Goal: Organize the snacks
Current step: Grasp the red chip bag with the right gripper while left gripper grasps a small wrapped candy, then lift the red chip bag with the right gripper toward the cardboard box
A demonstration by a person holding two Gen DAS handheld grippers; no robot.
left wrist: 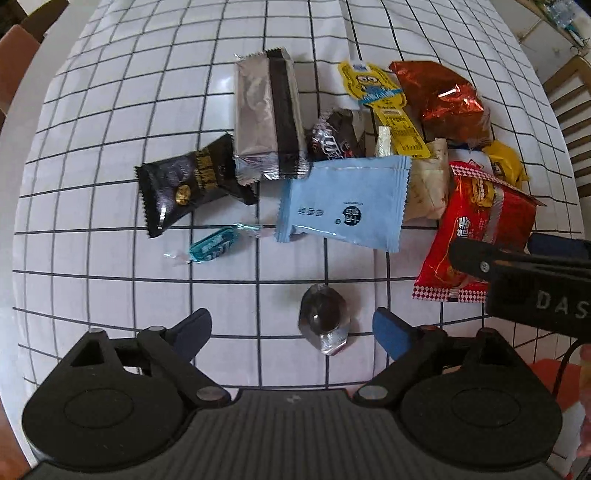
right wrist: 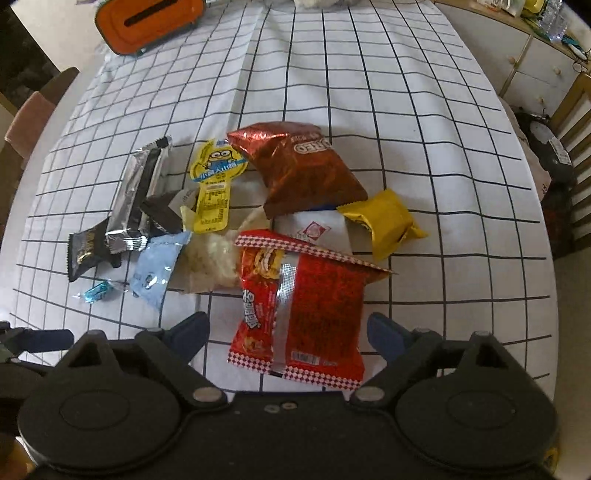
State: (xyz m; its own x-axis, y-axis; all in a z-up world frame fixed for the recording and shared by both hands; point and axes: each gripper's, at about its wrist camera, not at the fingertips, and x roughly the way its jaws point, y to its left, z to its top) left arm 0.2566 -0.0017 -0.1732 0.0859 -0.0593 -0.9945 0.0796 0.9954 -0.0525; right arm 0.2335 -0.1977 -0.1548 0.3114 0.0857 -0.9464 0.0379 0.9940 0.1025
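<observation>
Two grippers hover over a jumble of snacks on the counter (right wrist: 369, 74), which wears a white cloth with a dark grid. Between the spread, empty jaws of the left gripper (left wrist: 291, 330) lies a small sealed jelly cup (left wrist: 324, 318), its long axis running away from the camera, set apart from the heap. The right gripper (right wrist: 288, 334), likewise wide and holding nothing, straddles the near end of a red noodle-snack bag (right wrist: 299, 314), whose long axis also points away from it. Each arm is thus nearest its own target. Beyond lie a light blue packet (left wrist: 343, 203), a silver-and-black wafer pack (left wrist: 266, 118), a black sachet (left wrist: 184, 188), a teal candy (left wrist: 212, 245), a yellow Minion pouch (right wrist: 216, 181), a red-brown foil bag (right wrist: 299, 166) and a gold packet (right wrist: 388, 221). No tray or box for sorting shows; only an orange case (right wrist: 147, 20) stands at the far edge, its contents unseen.
</observation>
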